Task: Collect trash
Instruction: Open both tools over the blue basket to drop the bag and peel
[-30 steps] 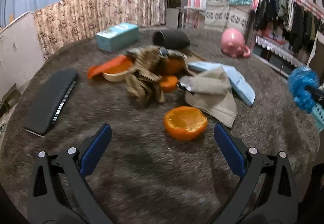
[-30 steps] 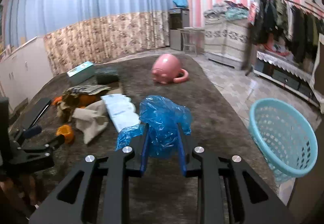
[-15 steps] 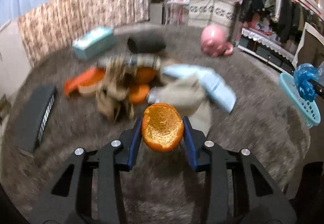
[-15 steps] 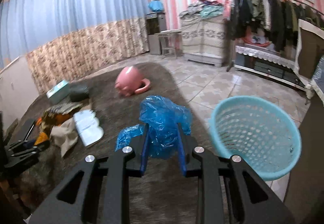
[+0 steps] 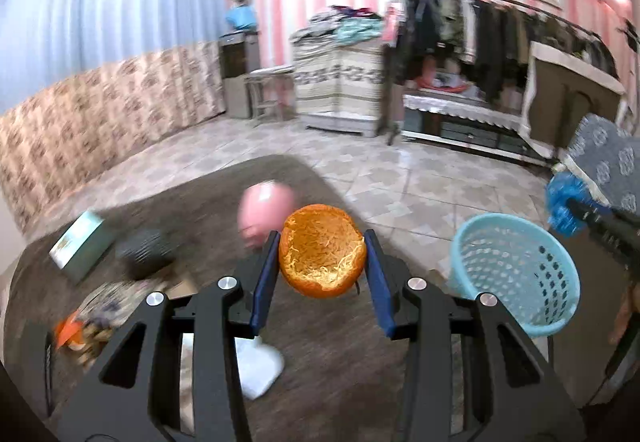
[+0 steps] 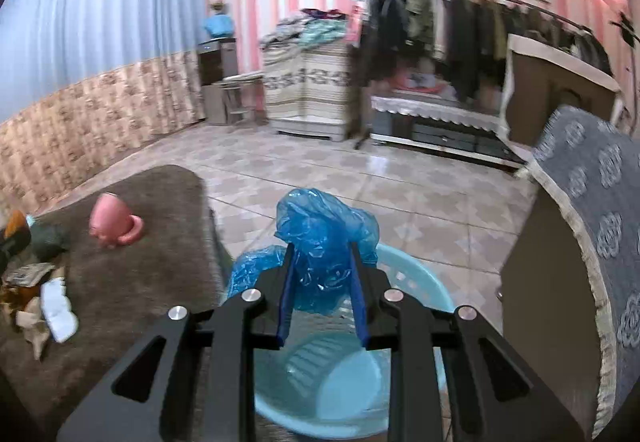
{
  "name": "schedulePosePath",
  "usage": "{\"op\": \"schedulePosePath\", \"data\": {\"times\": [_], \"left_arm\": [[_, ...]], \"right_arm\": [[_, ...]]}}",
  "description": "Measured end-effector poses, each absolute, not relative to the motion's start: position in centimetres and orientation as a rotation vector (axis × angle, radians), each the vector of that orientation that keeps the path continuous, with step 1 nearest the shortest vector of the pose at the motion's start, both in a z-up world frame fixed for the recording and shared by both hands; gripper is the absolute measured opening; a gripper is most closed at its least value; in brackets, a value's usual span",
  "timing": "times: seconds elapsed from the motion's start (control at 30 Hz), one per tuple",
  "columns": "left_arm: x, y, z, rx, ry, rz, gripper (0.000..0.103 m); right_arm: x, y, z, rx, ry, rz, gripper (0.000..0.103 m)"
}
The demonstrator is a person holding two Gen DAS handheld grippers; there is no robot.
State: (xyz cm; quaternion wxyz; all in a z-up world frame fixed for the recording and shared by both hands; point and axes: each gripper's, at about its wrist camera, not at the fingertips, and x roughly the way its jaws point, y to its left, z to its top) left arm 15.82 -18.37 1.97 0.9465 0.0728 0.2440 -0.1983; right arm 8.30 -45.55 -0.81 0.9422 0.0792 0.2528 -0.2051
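Observation:
My left gripper (image 5: pixel 322 242) holds a hollow orange peel half (image 5: pixel 322 254) between its blue pads, lifted above the brown carpet. Its jaws are opening slightly, but the pads still press on the peel. The light blue mesh basket (image 5: pixel 516 282) stands on the floor to its right. In the right wrist view my right gripper (image 6: pixel 322 254) is shut on a crumpled blue plastic bag (image 6: pixel 326 238). It hangs directly over the basket (image 6: pixel 416 278). The same bag (image 5: pixel 562 202) shows at the right edge of the left wrist view, above the basket.
A pink piggy bank (image 6: pixel 114 220) lies on the carpet (image 6: pixel 140 282) beside leftover scraps and cloths (image 6: pixel 36 302). Further left on the carpet lie a teal box (image 5: pixel 80 244) and a dark roll (image 5: pixel 146 252). A chair with a grey patterned cover (image 6: pixel 592 202) stands right of the basket on tiled floor.
My left gripper closed on the orange peel, lifted it and swung right toward the basket. My right gripper carried the blue bag from over the carpet to above the basket.

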Motion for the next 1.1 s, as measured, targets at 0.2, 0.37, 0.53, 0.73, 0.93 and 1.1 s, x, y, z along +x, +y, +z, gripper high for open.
{"op": "schedulePosePath", "data": {"times": [0.2, 0.37, 0.53, 0.73, 0.93, 1.1], "left_arm": [[16.6, -26.8, 0.2, 0.165, 0.527, -0.554, 0.041], [17.3, -32.0, -2.7, 0.186, 0.552, -0.610, 0.041], [18.2, -36.6, -5.9, 0.253, 0.571, -0.650, 0.041], [19.2, -39.4, -7.7, 0.272, 0.616, -0.691, 0.042], [19.9, -38.5, -6.7, 0.234, 0.567, -0.625, 0.083], [20.2, -36.2, -4.8, 0.224, 0.515, -0.540, 0.095]], "right_arm": [[6.6, -49.3, -3.2, 0.221, 0.544, -0.483, 0.025], [6.0, -51.5, -4.6, 0.295, 0.542, -0.515, 0.025], [5.6, -53.0, -5.3, 0.348, 0.546, -0.552, 0.025], [5.5, -53.8, -5.8, 0.368, 0.555, -0.559, 0.025], [6.0, -53.3, -5.7, 0.370, 0.559, -0.546, 0.025], [6.8, -52.5, -6.1, 0.363, 0.569, -0.532, 0.025]]}}
